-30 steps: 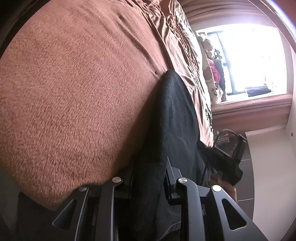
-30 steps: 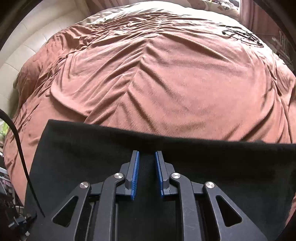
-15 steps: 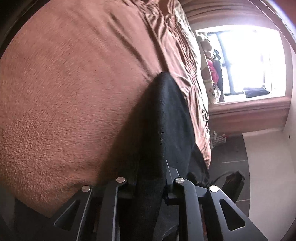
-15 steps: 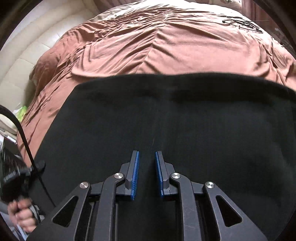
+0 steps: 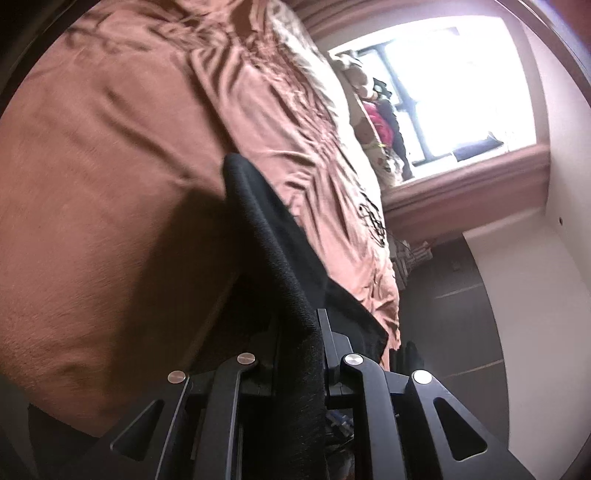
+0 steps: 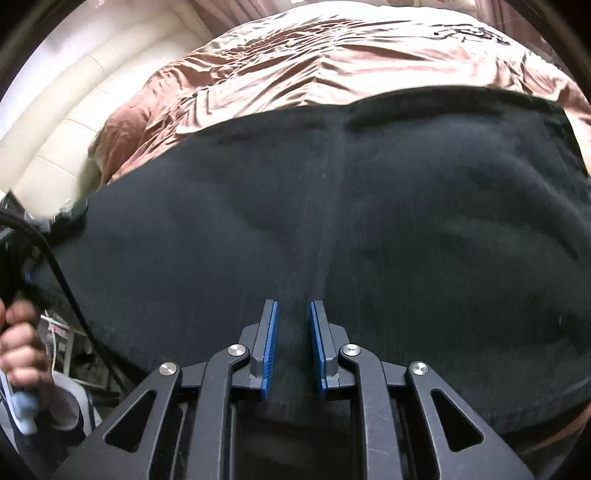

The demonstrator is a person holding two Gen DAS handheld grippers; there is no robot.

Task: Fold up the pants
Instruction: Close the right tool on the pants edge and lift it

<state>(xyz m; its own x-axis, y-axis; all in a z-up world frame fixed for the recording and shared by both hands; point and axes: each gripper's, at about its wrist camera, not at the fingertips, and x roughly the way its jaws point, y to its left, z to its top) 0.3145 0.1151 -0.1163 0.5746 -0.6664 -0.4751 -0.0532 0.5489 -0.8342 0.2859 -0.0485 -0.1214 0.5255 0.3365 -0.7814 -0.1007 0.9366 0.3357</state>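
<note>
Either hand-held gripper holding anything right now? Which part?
Both hold the black pants. Left hand-held gripper, jaws closing, pinches a raised folded edge; right hand-held gripper grips near the vertical seam, exact edge hidden.

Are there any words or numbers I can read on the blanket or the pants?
Black squiggly marking on the brown blanket, also seen from the left claw's camera: too blurred and distorted to read.
Black pants: no words or labels showing.
No readable text anywhere else.

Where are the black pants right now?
The black pants fill the lower half of the right wrist view, spread over the brown bedspread. In the left wrist view, a raised fold stands between the left tool's closing jaws.
</note>
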